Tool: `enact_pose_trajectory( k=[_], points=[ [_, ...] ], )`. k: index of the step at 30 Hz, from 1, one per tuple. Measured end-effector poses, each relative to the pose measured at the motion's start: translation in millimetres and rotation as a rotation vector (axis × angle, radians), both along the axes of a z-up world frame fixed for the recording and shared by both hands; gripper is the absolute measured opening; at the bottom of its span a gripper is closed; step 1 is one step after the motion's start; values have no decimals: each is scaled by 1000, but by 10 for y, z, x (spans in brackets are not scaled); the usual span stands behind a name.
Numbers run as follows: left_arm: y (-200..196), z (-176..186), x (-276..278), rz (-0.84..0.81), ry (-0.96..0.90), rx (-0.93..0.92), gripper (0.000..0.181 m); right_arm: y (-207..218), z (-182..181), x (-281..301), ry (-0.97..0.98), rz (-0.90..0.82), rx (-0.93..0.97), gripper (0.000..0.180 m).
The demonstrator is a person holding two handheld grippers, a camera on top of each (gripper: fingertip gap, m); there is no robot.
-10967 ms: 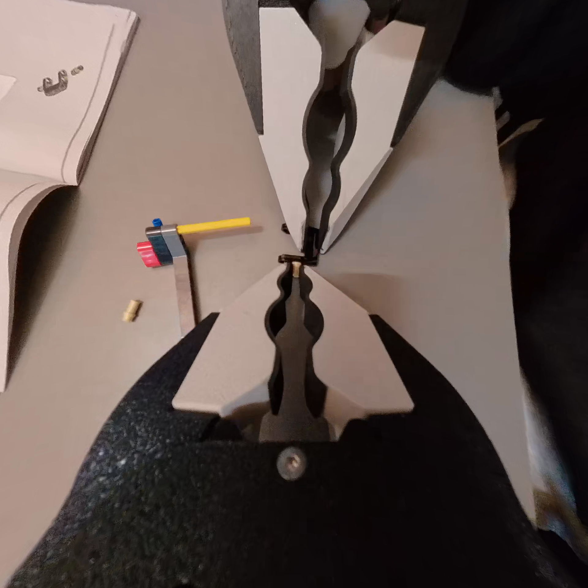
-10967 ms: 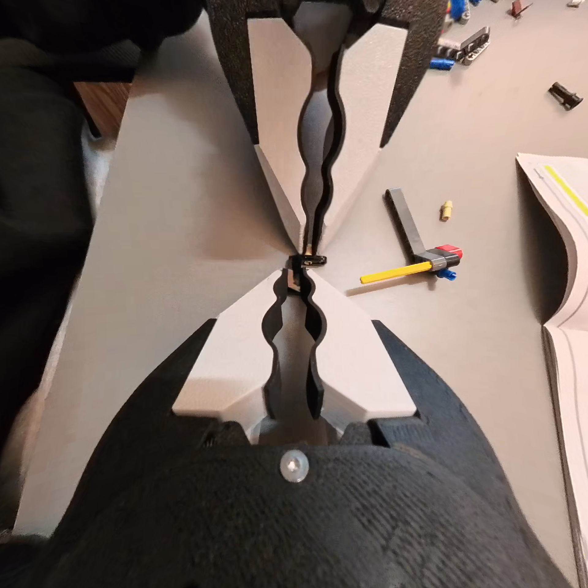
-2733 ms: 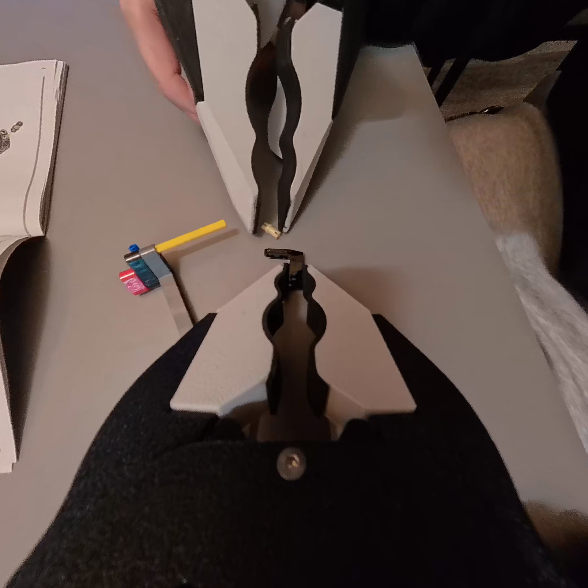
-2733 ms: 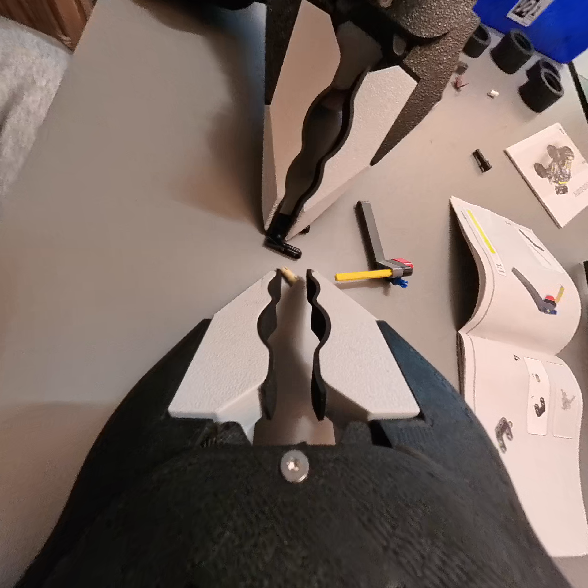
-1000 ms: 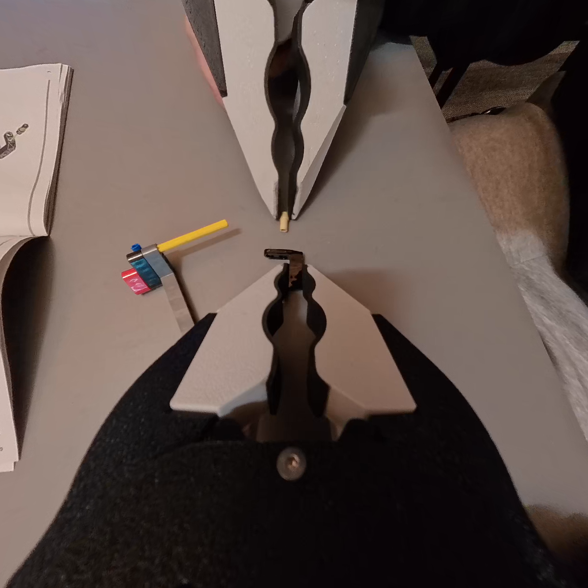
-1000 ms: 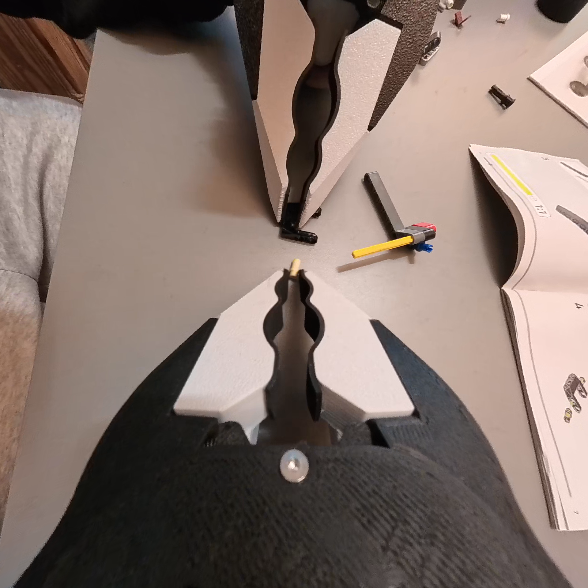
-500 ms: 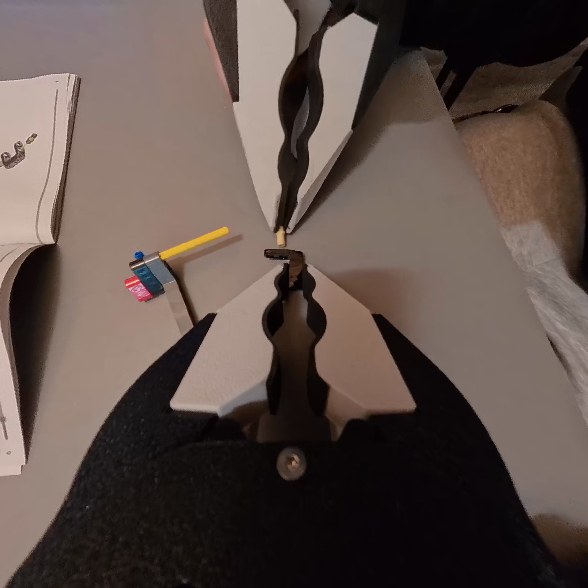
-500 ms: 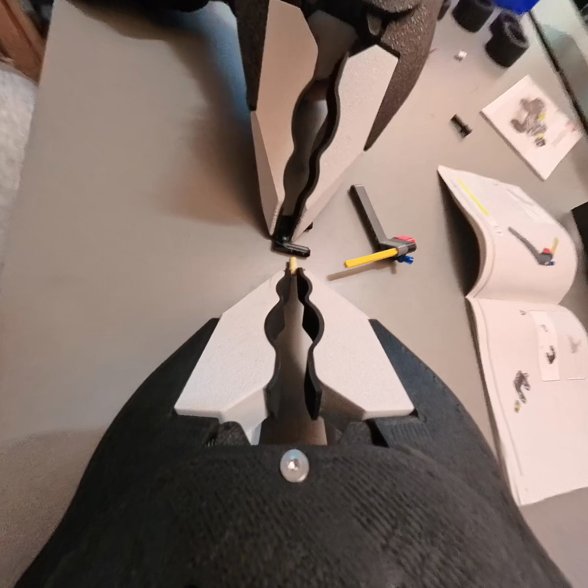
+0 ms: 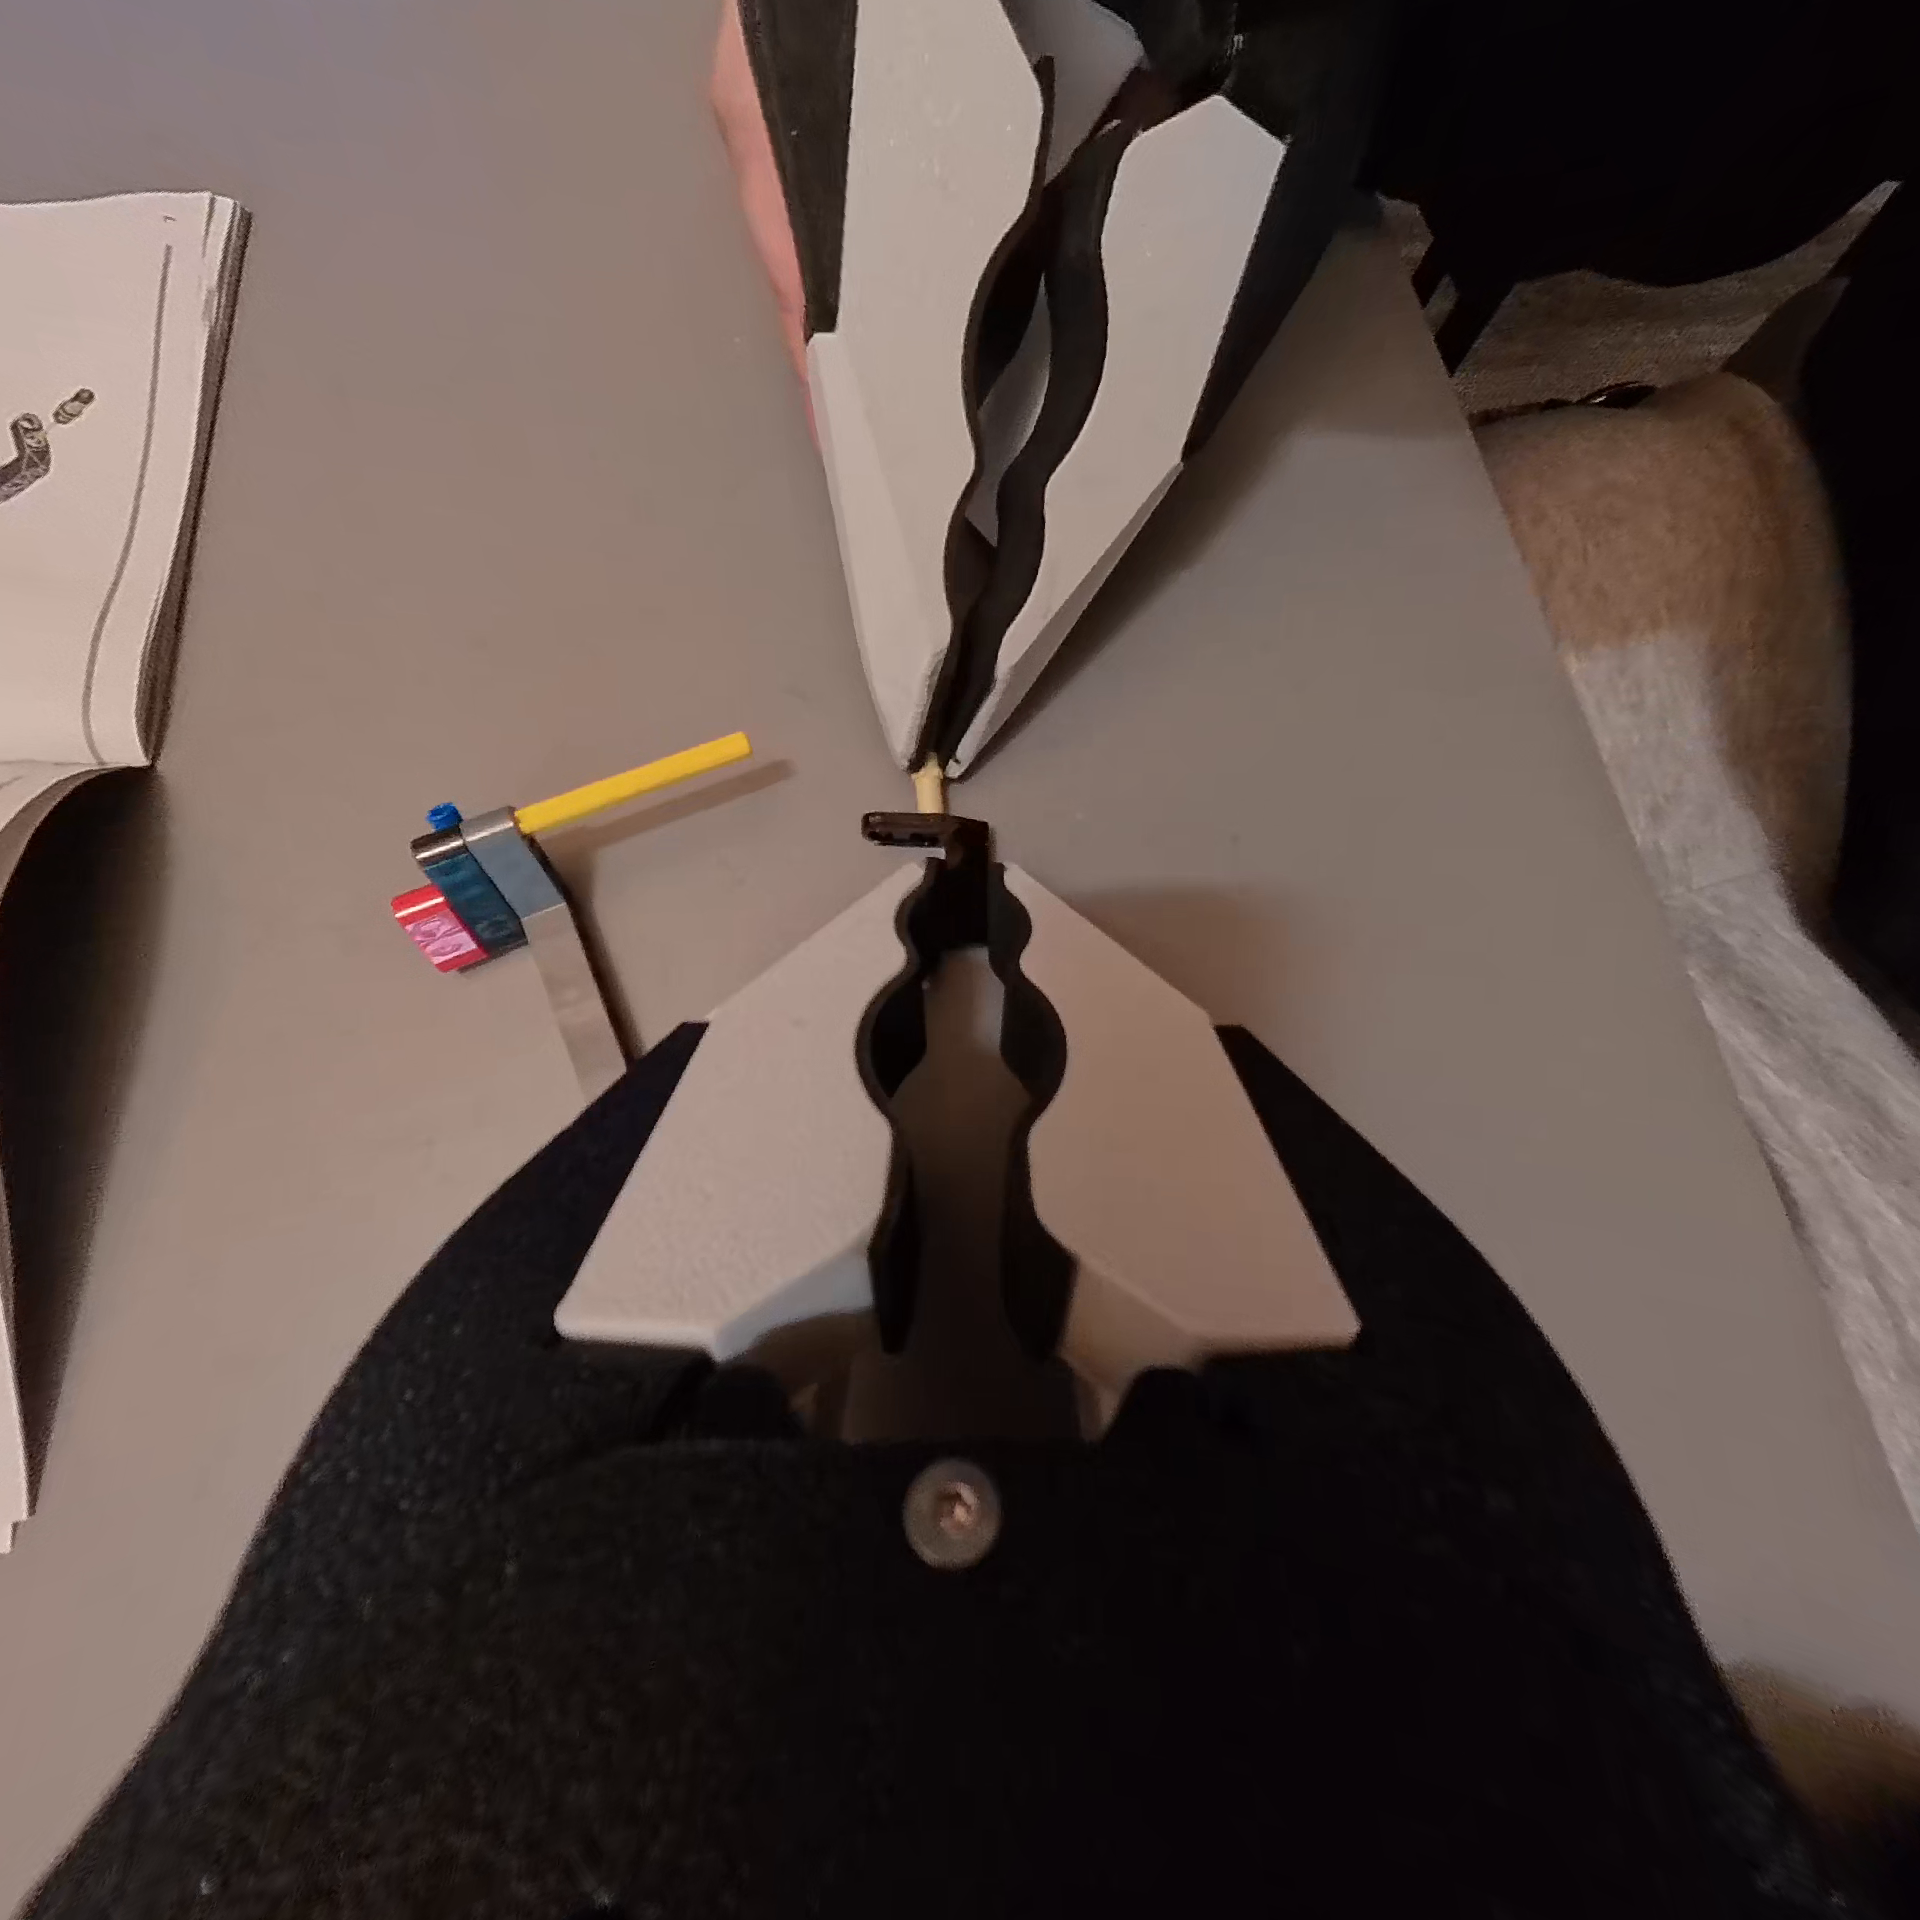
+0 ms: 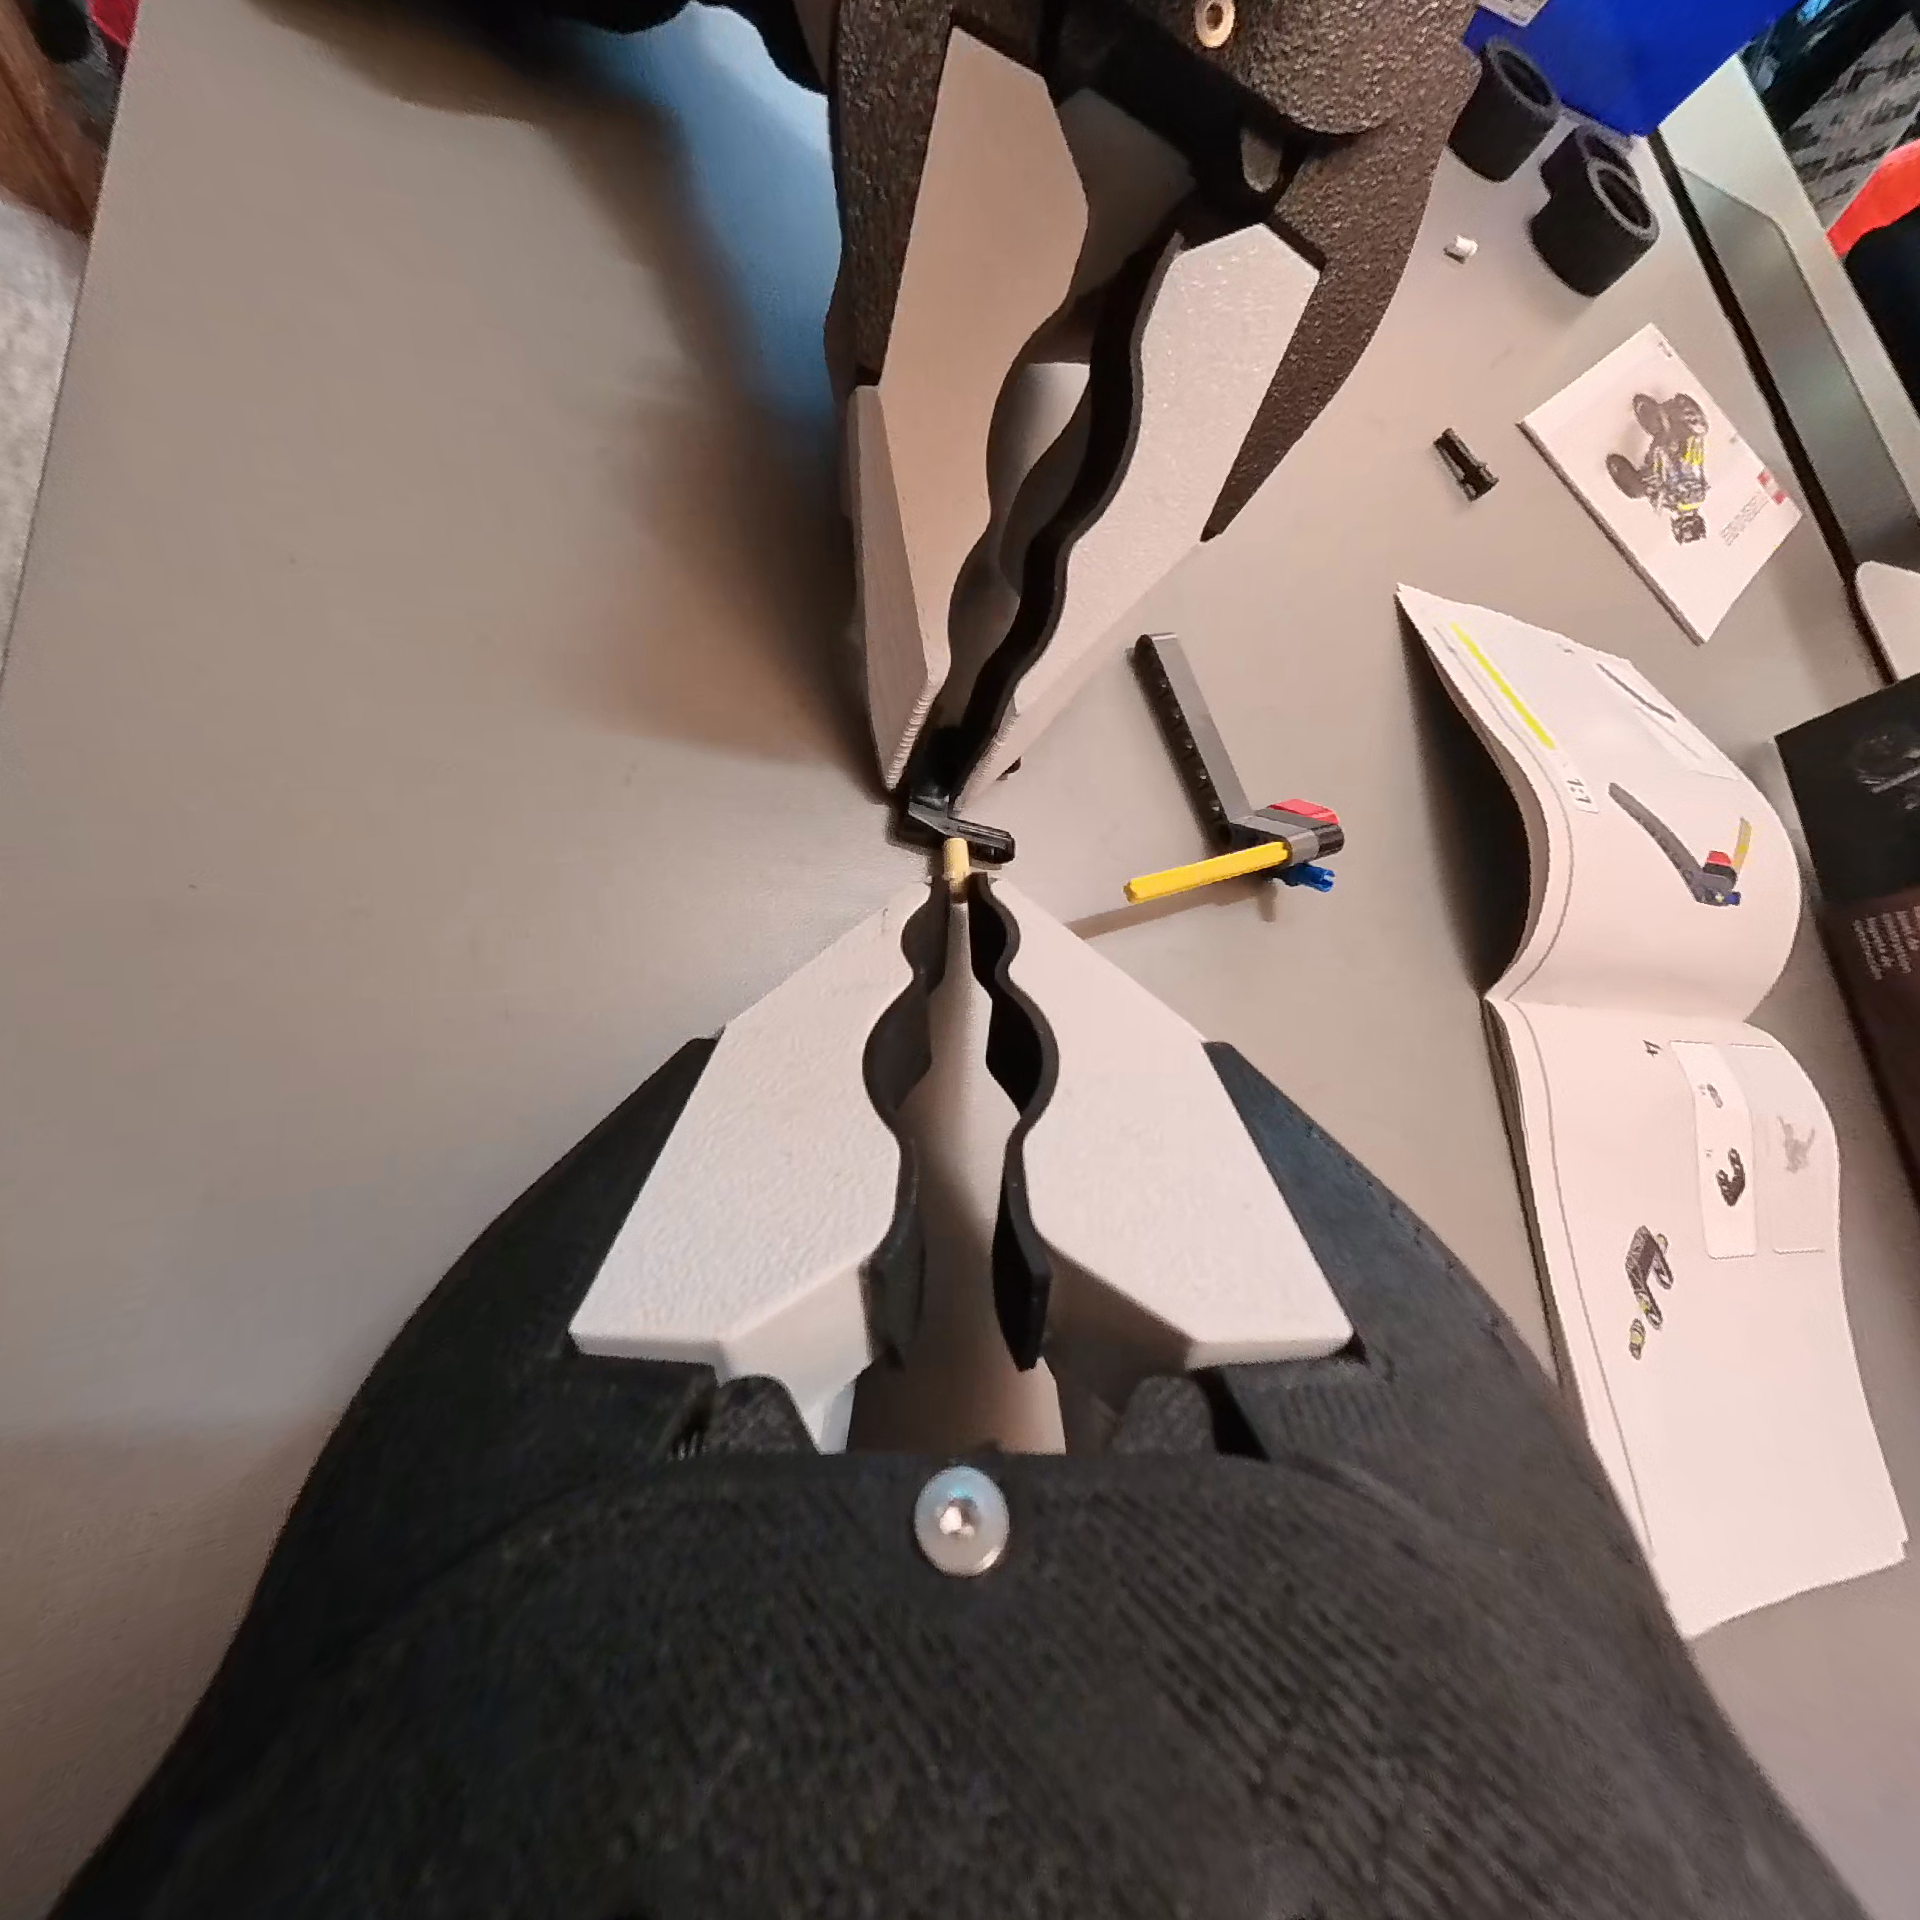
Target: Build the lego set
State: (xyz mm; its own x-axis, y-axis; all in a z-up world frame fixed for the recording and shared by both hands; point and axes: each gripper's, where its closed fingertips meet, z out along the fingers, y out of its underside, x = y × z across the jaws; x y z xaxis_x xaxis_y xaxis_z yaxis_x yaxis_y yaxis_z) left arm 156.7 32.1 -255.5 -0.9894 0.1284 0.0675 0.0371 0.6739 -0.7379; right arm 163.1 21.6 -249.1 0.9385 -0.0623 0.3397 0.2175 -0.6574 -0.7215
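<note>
My left gripper (image 9: 954, 871) is shut on a small black L-shaped piece (image 9: 920, 830) and holds it just above the grey table (image 9: 520, 468). My right gripper (image 10: 956, 896) is shut on a small tan pin (image 10: 955, 861). The two grippers face each other tip to tip. The pin's free end meets the black piece (image 10: 956, 824); in the left wrist view the tan pin (image 9: 928, 792) sticks out of the right gripper's tips (image 9: 935, 750) and reaches the piece's top edge. A partly built assembly (image 9: 488, 878) of a grey beam, yellow axle, red and blue parts lies to the left.
An open instruction booklet (image 10: 1642, 1039) lies right of the assembly (image 10: 1236, 842) in the right wrist view, with a smaller leaflet (image 10: 1662, 473) beyond it. A loose black pin (image 10: 1465, 462), black tyres (image 10: 1590, 208) and a blue bin (image 10: 1621, 52) sit far right. The table edge (image 9: 1538, 644) runs close on the right. Less than 4 cm separates the two grippers' tips.
The right gripper shut on the tan pin, lifted it and brought it toward the black piece held by the left gripper. The gap between pin and piece has closed.
</note>
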Motion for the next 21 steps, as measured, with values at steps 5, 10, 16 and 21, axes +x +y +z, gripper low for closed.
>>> enact_pose_trajectory(
  k=[5,10,16,21],
  points=[
    [4,0,-15,-10,3,0,6,16,-23,-7,88,1,-7,2],
    [11,0,2,2,9,2,6,25,-30,11,118,-58,-5,3],
    [27,-2,10,-18,-41,-3,6,41,-36,17,246,-149,14,3],
    [60,-3,17,-12,3,0,6,77,-38,22,258,-156,15,2]
  ],
)
